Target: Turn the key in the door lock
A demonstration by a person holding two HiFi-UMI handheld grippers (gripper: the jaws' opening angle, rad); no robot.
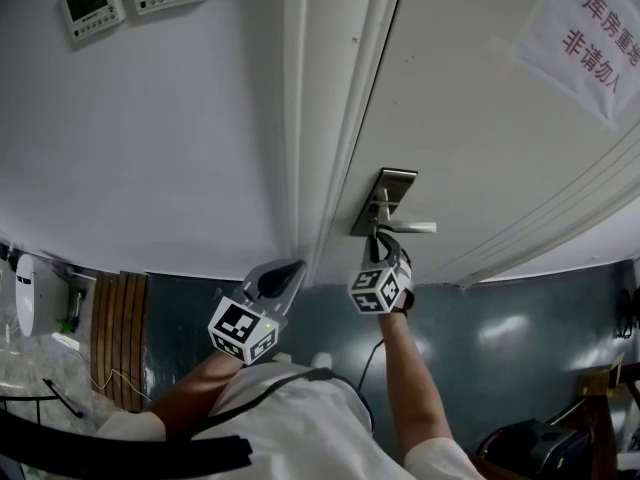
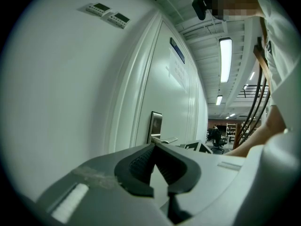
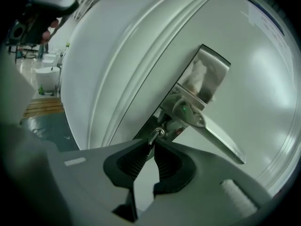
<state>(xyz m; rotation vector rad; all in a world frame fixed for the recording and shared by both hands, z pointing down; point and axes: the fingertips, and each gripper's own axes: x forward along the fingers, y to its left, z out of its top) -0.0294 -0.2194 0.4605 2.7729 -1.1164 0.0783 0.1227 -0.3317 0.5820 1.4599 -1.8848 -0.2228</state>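
Observation:
A white door [image 1: 480,118] carries a metal lock plate [image 1: 383,193] with a lever handle [image 1: 410,227] pointing right. Just below the handle, my right gripper [image 1: 380,240] reaches up to the lock. In the right gripper view its jaws are pinched on the head of a small metal key [image 3: 155,134] that sits in the cylinder under the handle [image 3: 221,138]. My left gripper [image 1: 296,266] hangs by the door frame, left of the lock and touching nothing. Its tips [image 2: 154,146] meet with nothing between them, and the lock plate [image 2: 155,124] shows beyond.
The door frame [image 1: 320,118] runs between the door and a plain white wall with two control panels [image 1: 92,3] high up. A paper sign [image 1: 590,38] hangs on the door. Wooden slats [image 1: 118,338] and a white device [image 1: 30,293] lie at the left, a dark bag [image 1: 540,448] at the lower right.

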